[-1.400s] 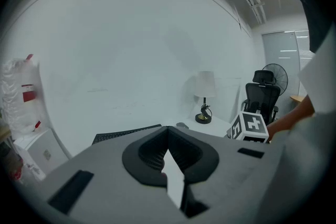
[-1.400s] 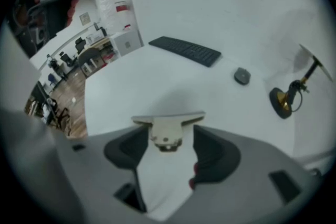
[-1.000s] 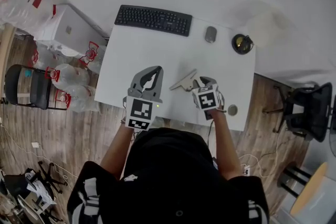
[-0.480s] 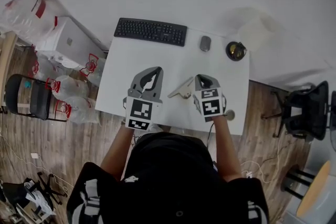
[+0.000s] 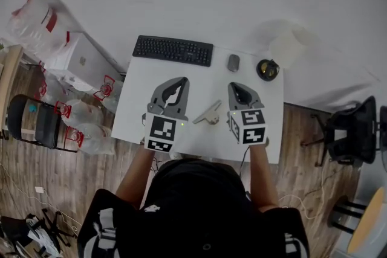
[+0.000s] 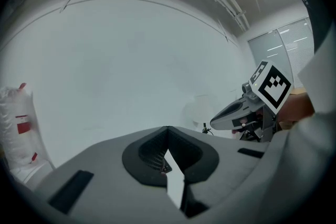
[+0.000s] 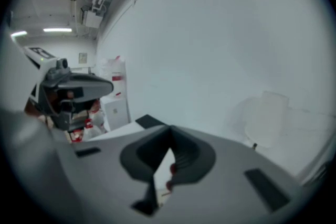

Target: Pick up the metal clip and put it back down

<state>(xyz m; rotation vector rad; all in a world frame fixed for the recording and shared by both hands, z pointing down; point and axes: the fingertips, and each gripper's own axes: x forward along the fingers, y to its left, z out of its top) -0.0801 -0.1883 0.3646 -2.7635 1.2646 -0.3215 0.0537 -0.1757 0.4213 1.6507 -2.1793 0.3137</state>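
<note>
The metal clip [image 5: 208, 113], a pale angled piece, lies flat on the white table [image 5: 145, 69] between my two grippers, touching neither. My left gripper [image 5: 180, 79] is held above the table to the clip's left, its jaws meeting at the tips with nothing in them. Right of the clip my right gripper [image 5: 237, 85] is raised well above the table, shut and empty. Both point toward the white wall. The left gripper view has its own closed jaws [image 6: 167, 128] and the right gripper [image 6: 247, 107] beside them. The right gripper view shows its shut jaws [image 7: 169, 128] and no clip.
A black keyboard [image 5: 173, 50], a grey mouse [image 5: 233, 62] and a small round dark object [image 5: 268, 69] line the table's far edge. A white box [image 5: 81, 60] and plastic bags [image 5: 36, 15] stand left of the table. A chair [image 5: 33, 121] is at left and another chair [image 5: 351, 130] at right.
My right gripper was at the clip with its jaws apart; it has shut empty and lifted away. The clip stays on the table. My left gripper has risen a little.
</note>
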